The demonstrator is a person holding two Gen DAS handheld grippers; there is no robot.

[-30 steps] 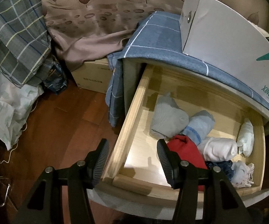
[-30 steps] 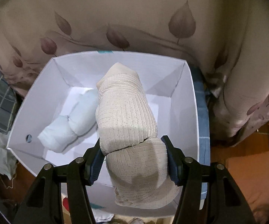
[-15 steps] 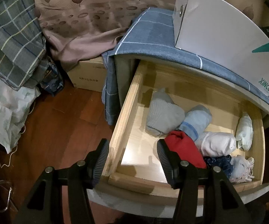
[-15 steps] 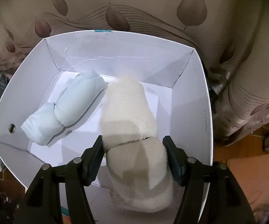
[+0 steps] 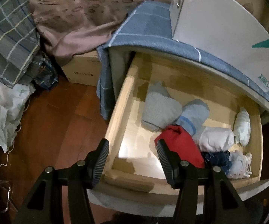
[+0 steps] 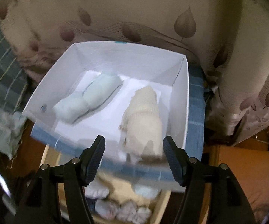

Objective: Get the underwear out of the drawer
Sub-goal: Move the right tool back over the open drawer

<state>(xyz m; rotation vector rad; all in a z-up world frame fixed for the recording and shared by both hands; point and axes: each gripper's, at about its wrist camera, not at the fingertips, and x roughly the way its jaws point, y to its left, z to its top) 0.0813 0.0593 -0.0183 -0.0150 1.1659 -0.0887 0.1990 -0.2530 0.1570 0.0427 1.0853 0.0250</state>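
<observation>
Right wrist view: the right gripper [image 6: 133, 155] jaws are spread wide with nothing in them now. A second ago they pinched the cream underwear roll [image 6: 143, 121], which now lies in the white box [image 6: 179, 104] beside a pale blue roll [image 6: 89, 100]. Left gripper [image 5: 132, 160] stays open and empty over the drawer [image 5: 121, 100], same rolls inside.

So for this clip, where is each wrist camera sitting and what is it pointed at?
Left wrist: above the drawer's front left corner, looking down into the open drawer of rolled underwear; left gripper open, empty.
Right wrist: above the nightstand top, looking down into the white box holding a cream roll and a pale blue roll; right gripper open, blurred.
Shared: white box, drawer, leaf-print curtain.
</observation>
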